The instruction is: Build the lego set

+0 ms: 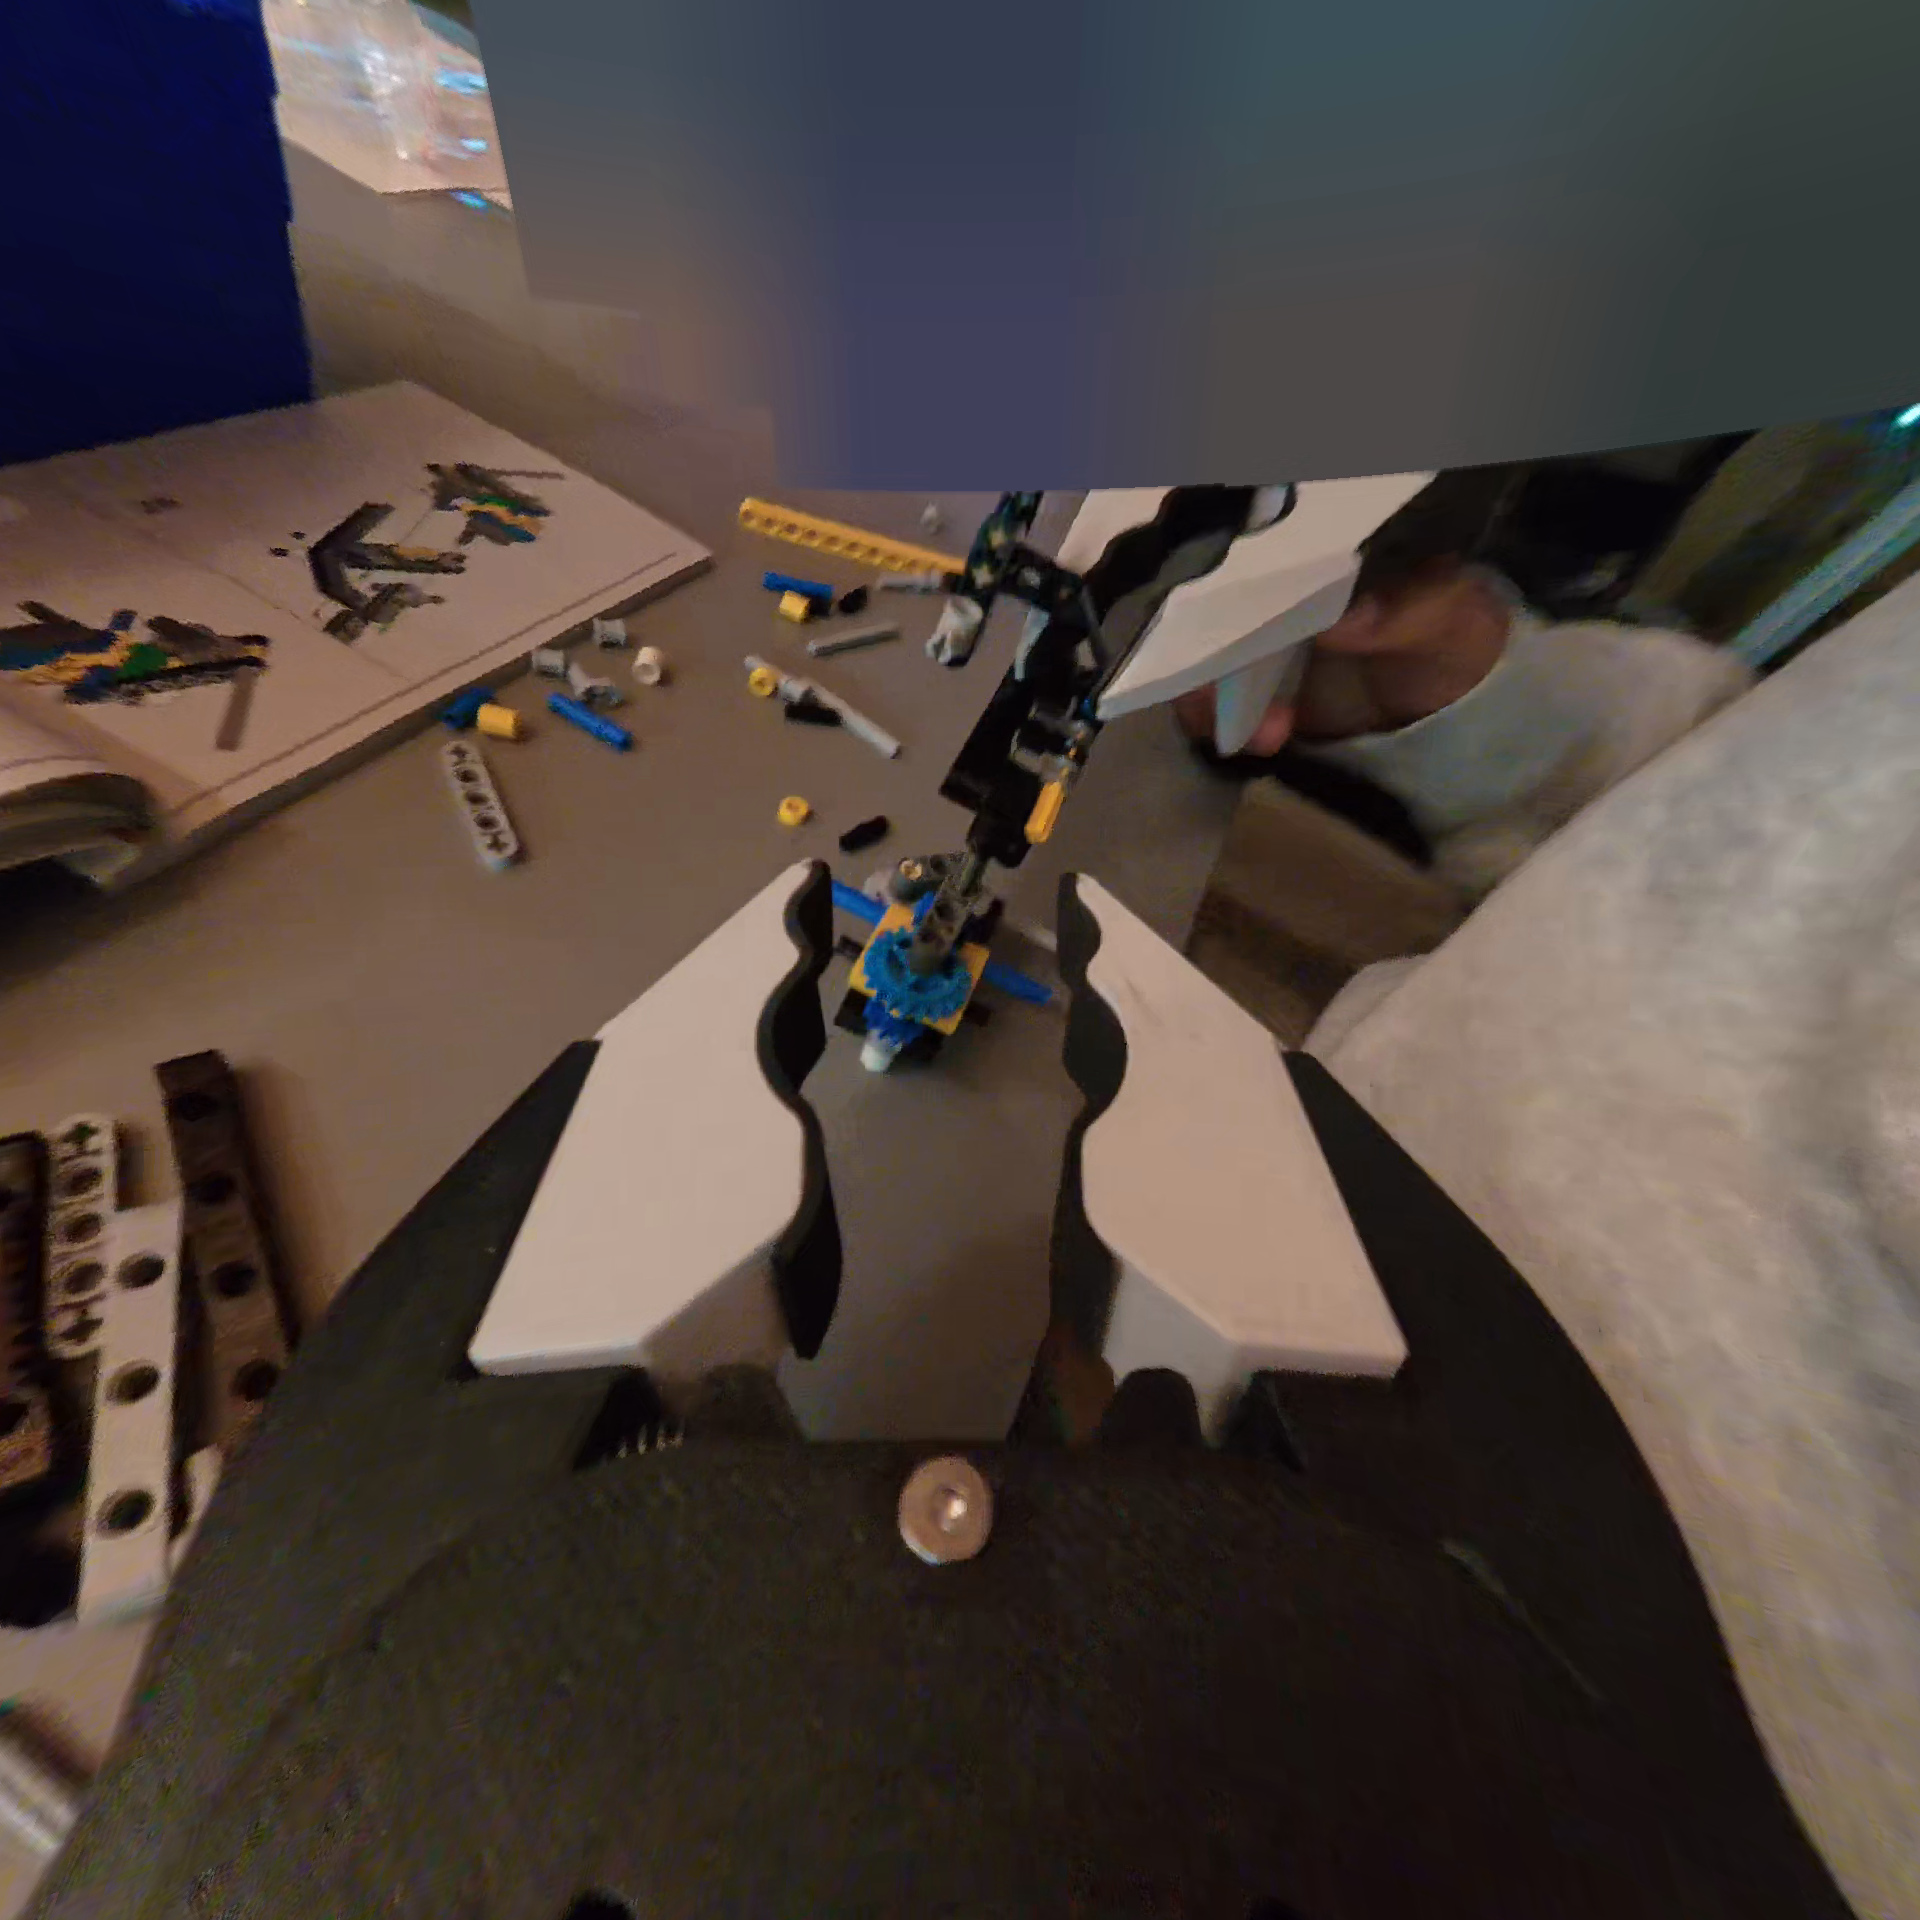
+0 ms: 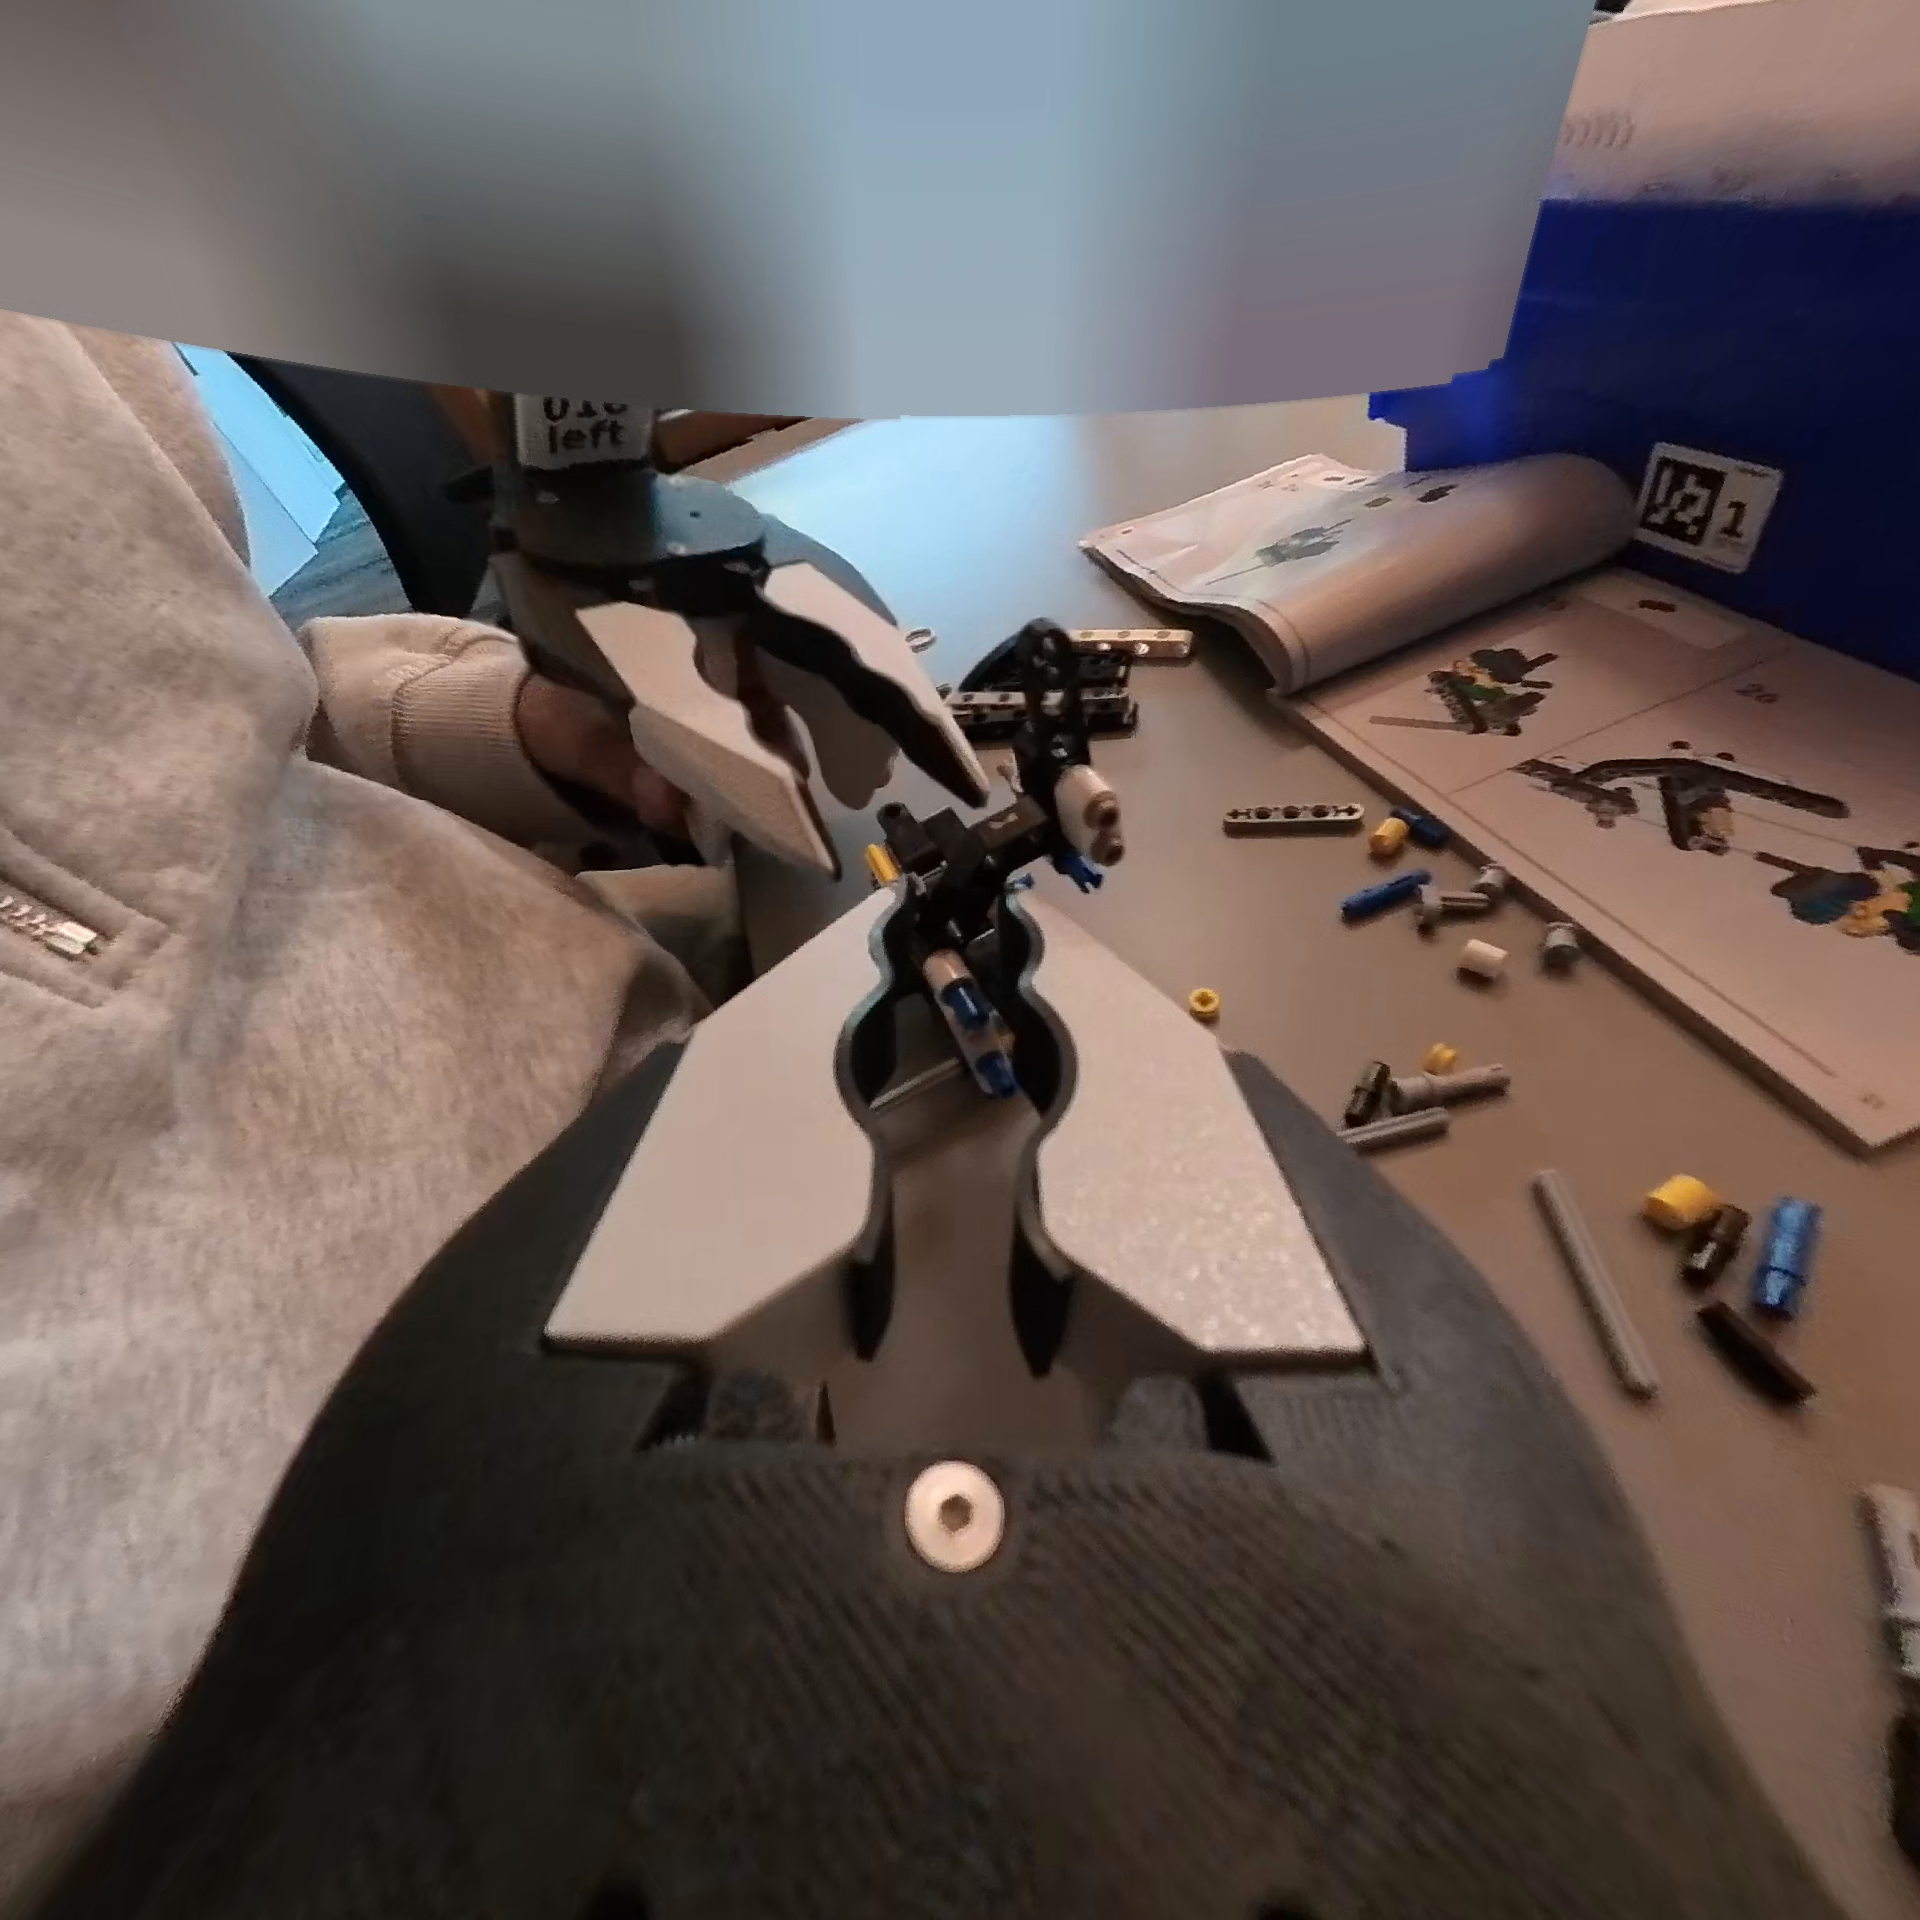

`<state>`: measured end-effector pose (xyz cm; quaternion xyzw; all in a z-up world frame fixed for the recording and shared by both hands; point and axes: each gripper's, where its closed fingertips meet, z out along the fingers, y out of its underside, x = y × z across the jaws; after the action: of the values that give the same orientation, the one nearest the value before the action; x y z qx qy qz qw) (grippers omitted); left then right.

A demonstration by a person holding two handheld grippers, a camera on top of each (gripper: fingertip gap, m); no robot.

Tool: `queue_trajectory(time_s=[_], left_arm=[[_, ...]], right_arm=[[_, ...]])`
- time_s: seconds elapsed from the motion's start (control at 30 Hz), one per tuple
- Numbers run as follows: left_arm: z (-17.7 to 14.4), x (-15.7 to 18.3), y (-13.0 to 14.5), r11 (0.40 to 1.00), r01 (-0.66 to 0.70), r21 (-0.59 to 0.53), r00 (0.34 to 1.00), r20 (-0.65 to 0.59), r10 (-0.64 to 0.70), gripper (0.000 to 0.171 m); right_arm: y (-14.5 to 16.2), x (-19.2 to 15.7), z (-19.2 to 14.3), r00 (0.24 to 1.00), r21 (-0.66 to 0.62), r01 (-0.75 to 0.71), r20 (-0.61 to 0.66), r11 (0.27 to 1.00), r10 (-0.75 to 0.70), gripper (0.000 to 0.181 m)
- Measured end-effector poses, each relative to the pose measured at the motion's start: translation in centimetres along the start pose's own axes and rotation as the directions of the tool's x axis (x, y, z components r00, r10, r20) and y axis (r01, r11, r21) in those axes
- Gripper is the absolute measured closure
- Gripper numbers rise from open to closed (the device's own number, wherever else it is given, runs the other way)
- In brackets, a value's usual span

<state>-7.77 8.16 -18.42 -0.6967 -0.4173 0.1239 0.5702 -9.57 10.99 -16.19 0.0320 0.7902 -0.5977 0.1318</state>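
Right hand-held gripper (image 2: 951, 940) pinched on black Technic assembly (image 2: 997, 831), frame centre; left hand-held gripper (image 1: 940, 914) spread around blue gear (image 1: 920, 977). Alignment advised before press; loose pins (image 2: 1382, 896) on table (image 2: 1195, 935).

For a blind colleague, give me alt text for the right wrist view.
The right gripper is shut on a black lego assembly above a grey table. The open left gripper reaches in beside it; loose pieces and an open instruction booklet lie to the right.

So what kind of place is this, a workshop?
More likely a hobby table or desk indoors: an open instruction booklet, loose toy building pieces scattered on the grey tabletop, and a blue box behind.
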Motion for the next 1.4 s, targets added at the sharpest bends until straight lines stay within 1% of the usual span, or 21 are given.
queue_trajectory(time_s=[0.07,0.13,0.37,0.6,0.77,0.9,1.07,1.4], left_arm=[[0.4,-0.1,0.7,0.998,-0.035,-0.046,0.999,0.028,0.037,0.127],[0.6,-0.1,1.2,0.996,-0.032,-0.078,0.999,0.025,0.034,0.125],[0.4,-0.6,1.1,0.997,0.044,-0.069,0.999,0.011,-0.043,0.125],[0.7,-0.5,1.7,0.993,0.036,-0.112,0.999,0.004,-0.036,0.127],[0.7,-0.6,1.7,0.993,0.056,-0.107,0.998,-0.001,-0.056,0.129],[0.6,-0.9,1.6,0.993,0.065,-0.102,0.998,0.015,-0.064,0.138],[0.7,-0.9,1.9,0.993,0.037,-0.115,0.999,0.037,-0.033,0.145],[0.8,-0.9,1.9,0.994,-0.016,-0.104,0.996,0.081,0.025,0.144]], right_arm=[[0.0,-0.1,0.2,1.000,-0.007,-0.001,0.005,1.000,0.001,0.168],[0.0,-0.2,0.3,1.000,-0.012,-0.001,0.008,1.000,0.001,0.168],[0.1,-0.1,0.4,1.000,-0.012,-0.006,0.007,1.000,0.006,0.165],[0.0,-0.1,0.5,0.999,-0.005,-0.034,0.023,0.999,0.034,0.158],[0.2,0.3,0.5,0.999,-0.016,-0.037,0.010,0.999,0.037,0.155],[0.2,0.2,0.6,1.000,-0.013,-0.020,0.004,1.000,0.020,0.157],[0.2,0.3,0.6,1.000,-0.015,0.000,-0.011,1.000,0.000,0.154],[0.5,0.5,0.5,0.996,-0.041,0.055,-0.063,0.998,-0.057,0.147]])
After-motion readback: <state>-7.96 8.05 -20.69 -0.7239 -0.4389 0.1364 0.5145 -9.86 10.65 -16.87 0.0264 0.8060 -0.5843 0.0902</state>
